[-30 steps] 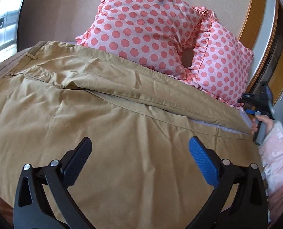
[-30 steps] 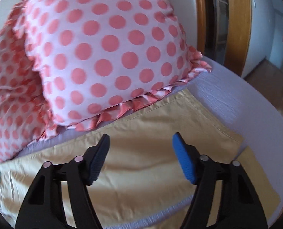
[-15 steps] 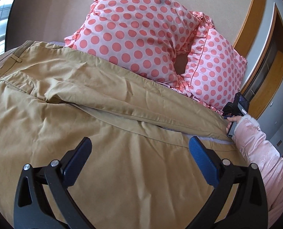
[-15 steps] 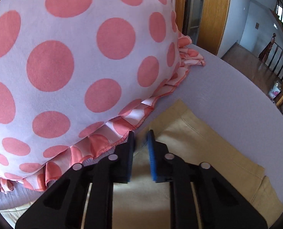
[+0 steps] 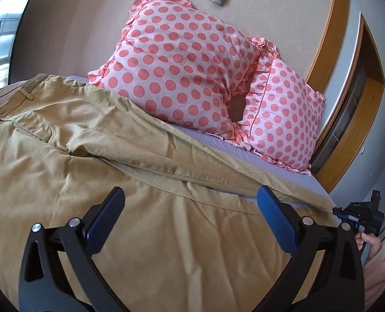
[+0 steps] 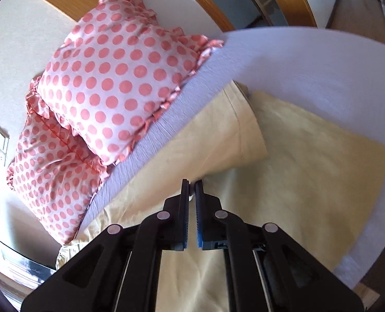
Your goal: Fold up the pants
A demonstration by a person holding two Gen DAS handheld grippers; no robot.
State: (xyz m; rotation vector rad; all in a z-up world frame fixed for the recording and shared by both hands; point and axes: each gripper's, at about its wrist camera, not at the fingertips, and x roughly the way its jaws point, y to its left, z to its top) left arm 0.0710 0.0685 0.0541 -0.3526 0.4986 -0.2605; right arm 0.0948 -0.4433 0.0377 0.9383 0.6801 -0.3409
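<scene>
Lifting since 0.5 s ago, the right gripper [image 6: 191,189] clamps the tan cotton pants [image 5: 145,223] hem, starting the fold; left gripper [image 5: 189,208] hovers spread.

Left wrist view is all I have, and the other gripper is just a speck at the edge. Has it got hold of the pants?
Observer: Yes, it looks so. The right gripper has its jaws almost together, with a sliver of the pants pinched between them.
Operator: Where on the leg is it gripping?
Observer: On the near side edge of the upper leg, back from the hem, which hangs free.
Operator: And the other leg?
Observer: The other leg lies flat on the lilac sheet, and the upper leg's end overlaps it.
</scene>
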